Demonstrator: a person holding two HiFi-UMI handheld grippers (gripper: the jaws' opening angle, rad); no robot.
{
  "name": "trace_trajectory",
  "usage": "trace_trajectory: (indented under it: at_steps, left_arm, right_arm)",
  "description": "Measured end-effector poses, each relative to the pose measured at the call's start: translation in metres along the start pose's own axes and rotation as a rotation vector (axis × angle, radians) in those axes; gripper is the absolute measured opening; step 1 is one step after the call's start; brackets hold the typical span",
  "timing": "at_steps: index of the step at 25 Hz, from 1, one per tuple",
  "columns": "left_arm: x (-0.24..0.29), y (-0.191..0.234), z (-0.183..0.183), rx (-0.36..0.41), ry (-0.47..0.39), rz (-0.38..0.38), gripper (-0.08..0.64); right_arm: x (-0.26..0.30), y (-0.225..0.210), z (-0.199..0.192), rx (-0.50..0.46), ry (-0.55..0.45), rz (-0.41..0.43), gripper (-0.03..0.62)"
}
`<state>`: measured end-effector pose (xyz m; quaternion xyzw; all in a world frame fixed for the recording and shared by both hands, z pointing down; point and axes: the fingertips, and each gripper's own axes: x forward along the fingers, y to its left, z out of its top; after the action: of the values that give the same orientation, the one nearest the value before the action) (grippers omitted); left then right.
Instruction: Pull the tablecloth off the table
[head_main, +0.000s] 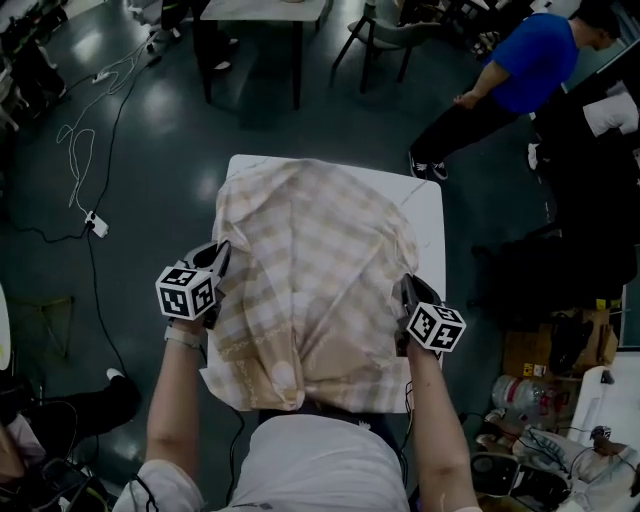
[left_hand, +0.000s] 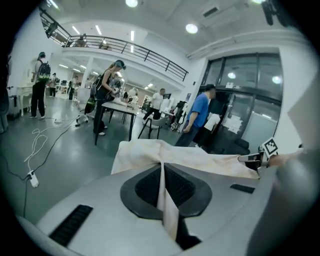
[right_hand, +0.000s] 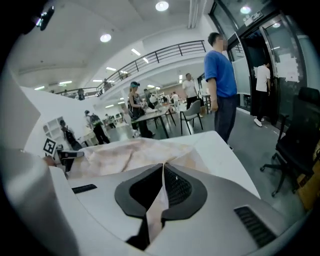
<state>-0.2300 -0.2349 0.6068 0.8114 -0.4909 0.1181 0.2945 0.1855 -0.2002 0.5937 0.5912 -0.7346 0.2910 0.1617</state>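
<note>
**A:** What have the tongs got?

**B:** Both are nipped shut on fabric. My left tongs (left_hand: 162, 172) pinch a thin fold of the cloth (head_main: 310, 250) between the pads. My right tongs (right_hand: 162, 175) pinch another on the opposite edge.

**A:** Where's the cloth lying?

**B:** Rumpled over the table (head_main: 428, 205). From above, I hold it at 8 and 4 o'clock, with the near hem hanging off the edge toward me. Bare white top shows from 1 to 3 o'clock.

**A:** How will it handle?

**B:** Light, soft and limp, I'd say. It will sag between my hands and drag on the top rather than slide as a sheet. A pinch this thin could slip, so I'd want the side hems, where the fabric looks doubled.

**A:** Do the views differ?

**B:** The head view gives the whole checked spread and the bared corner, but not the pads. The gripper views show the fold actually caught. The right gripper view also shows a person in blue (right_hand: 220, 65) beyond the far edge at 1 o'clock.
</note>
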Motion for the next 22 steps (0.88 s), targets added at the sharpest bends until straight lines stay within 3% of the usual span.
trace_trajectory:
  at_steps: [9, 17, 22]
  left_arm:
    - [-0.045, -0.058, 0.061, 0.012, -0.138, -0.070, 0.012]
    - [-0.082, -0.112, 0.095, 0.047, -0.248, -0.088, 0.012]
    - [-0.114, -0.146, 0.108, 0.083, -0.317, -0.100, 0.012]
  right_arm:
    - [-0.043, 0.066, 0.091, 0.020, -0.244, 0.120, 0.029]
    - [-0.088, 0.128, 0.142, -0.053, -0.402, 0.203, 0.029]
    - [-0.130, 0.149, 0.158, -0.044, -0.481, 0.281, 0.029]
